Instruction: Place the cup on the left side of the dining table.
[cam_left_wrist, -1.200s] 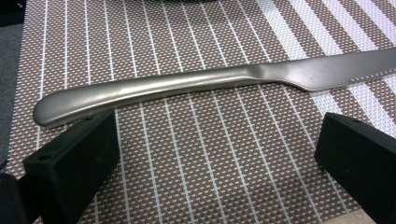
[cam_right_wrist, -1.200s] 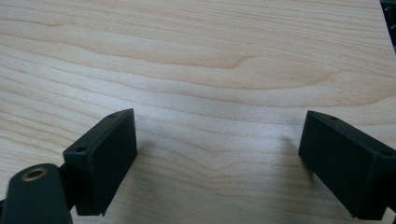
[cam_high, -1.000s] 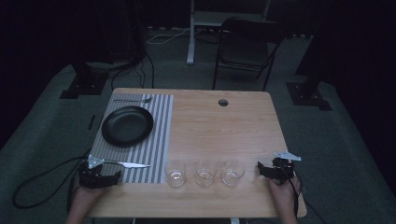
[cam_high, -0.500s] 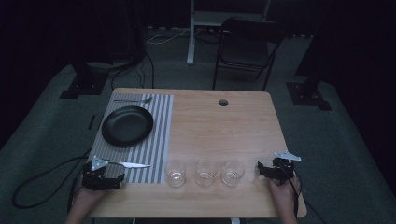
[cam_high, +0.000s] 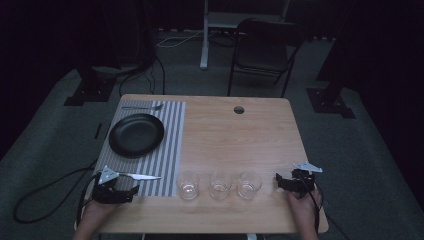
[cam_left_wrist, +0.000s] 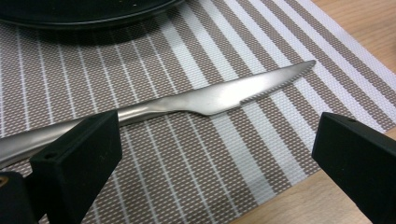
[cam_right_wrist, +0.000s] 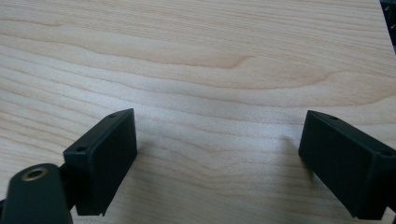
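Three clear drinking glasses (cam_high: 219, 184) standing in row near front edge of light wooden worktop (cam_high: 235, 135), between two claws. Left claw (cam_left_wrist: 215, 154) resting at front left corner, jaws spread wide, gripping nothing; silver table knife (cam_left_wrist: 187, 103) lying flat on brown-and-white striped placemat (cam_left_wrist: 196, 70), handle passing just behind left jaw. Round black plate (cam_high: 136, 135) sitting on same placemat, silver fork (cam_high: 142, 107) lying beyond it. Right claw (cam_right_wrist: 217, 158) hovering over bare wood at front right, jaws wide apart, empty.

Dark studio – black stands (cam_high: 90, 82), cables (cam_high: 150, 70), grey carpet (cam_high: 50, 145)
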